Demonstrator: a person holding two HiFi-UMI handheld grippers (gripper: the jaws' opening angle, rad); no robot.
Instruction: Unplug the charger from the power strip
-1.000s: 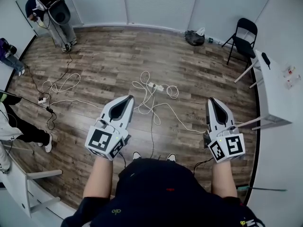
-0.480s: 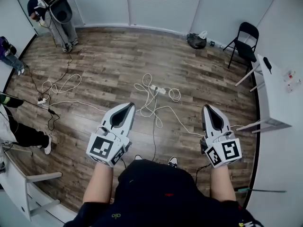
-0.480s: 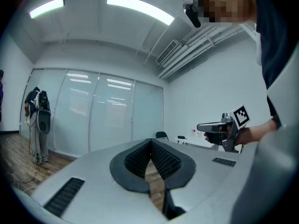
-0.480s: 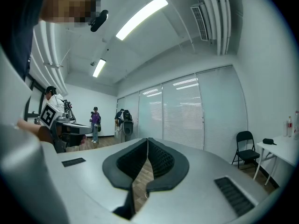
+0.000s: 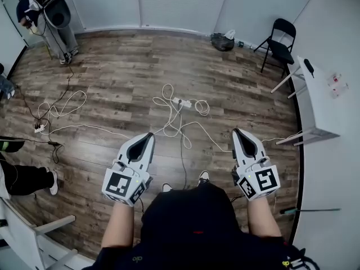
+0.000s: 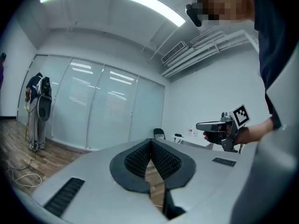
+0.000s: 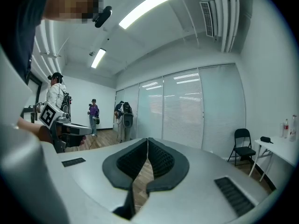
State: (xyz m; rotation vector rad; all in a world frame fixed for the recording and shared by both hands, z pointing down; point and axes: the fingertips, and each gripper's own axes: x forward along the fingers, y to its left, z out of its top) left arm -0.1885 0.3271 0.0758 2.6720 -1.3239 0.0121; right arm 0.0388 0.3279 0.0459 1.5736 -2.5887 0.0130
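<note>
Power strip (image 5: 181, 101), head view: it lies on the wood floor (image 5: 124, 61) at frame centre among white cables (image 5: 174, 122), the charger indistinct. The left gripper (image 5: 148, 135) and right gripper (image 5: 235, 131) hover lower in the frame, well apart from it. Left gripper view: jaws are clenched, empty. Right gripper view: jaws likewise clenched on nothing.

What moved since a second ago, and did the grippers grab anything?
Both the left gripper and right gripper dropped lower in the head view. Neither took hold of anything; both stayed shut and empty. The power strip still lies on the floor ahead, untouched.
</note>
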